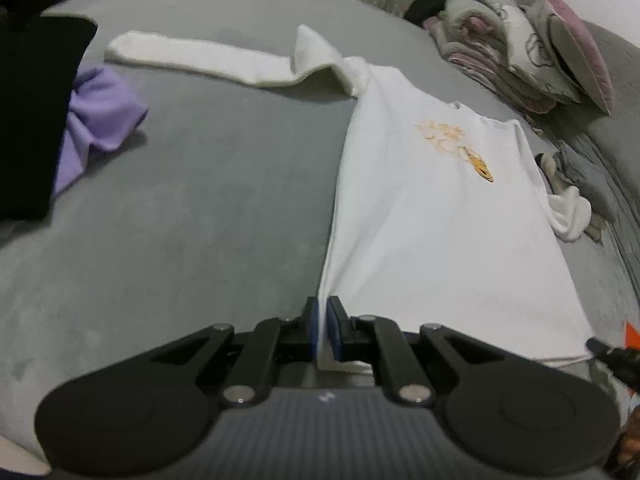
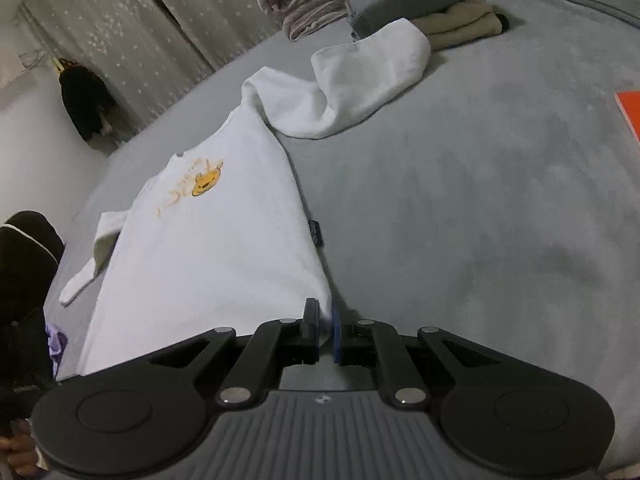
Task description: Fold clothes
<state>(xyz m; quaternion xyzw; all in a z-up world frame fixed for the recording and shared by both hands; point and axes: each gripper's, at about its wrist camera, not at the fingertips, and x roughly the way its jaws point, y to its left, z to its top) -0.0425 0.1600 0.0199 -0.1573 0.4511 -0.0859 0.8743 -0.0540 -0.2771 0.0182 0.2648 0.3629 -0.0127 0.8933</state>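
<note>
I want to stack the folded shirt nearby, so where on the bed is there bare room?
The grey bed lies bare between the white shirt and the purple garment, below the outstretched sleeve. It is also open right of the shirt in the right wrist view. Crowded: the folded pile and bedding.

shirt (image 1: 432, 216): flat on the bed (image 1: 200, 200), sleeves out sideways
folded pile (image 2: 420, 12): beyond one sleeve (image 2: 368, 84)
grippers: left gripper (image 1: 323, 320), right gripper (image 2: 326, 326) at hem corners
</note>
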